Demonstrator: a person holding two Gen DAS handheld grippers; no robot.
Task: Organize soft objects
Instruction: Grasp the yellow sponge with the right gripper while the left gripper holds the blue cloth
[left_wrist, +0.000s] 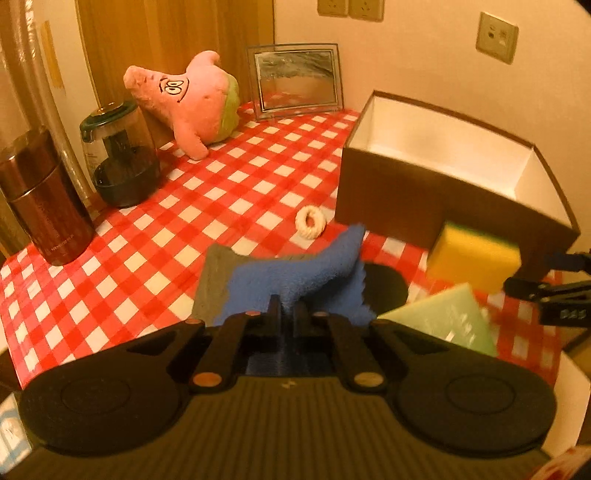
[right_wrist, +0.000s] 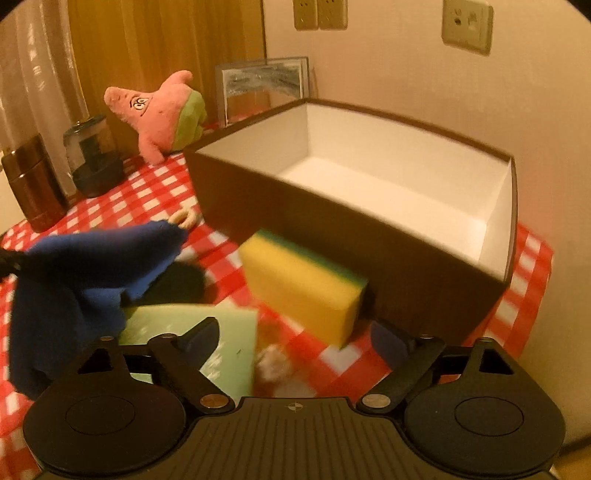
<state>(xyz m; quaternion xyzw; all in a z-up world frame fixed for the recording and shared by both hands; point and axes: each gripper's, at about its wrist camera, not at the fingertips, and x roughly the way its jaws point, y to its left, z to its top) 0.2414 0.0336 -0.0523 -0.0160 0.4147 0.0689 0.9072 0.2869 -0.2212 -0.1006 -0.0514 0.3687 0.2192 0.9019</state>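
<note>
The bench (left_wrist: 229, 184), under a red-and-white checked cloth, carries a brown box (right_wrist: 332, 229) with a white inside, open on top and standing by the wall. Left of the box and farther back, a pink star plush (left_wrist: 192, 103) leans at the wooden panel. In front of the box, the left tool (left_wrist: 287, 310) has its fingers pressed together on a blue cloth (left_wrist: 295, 277), lifted off the bench. The right tool (right_wrist: 295, 336) is spread wide, just short of a yellow sponge (right_wrist: 306, 288) (green on top) that sits against the box's near wall. A pale green sheet (right_wrist: 229, 343) lies before it. A small cream ring (left_wrist: 310, 221) rests left of the box.
</note>
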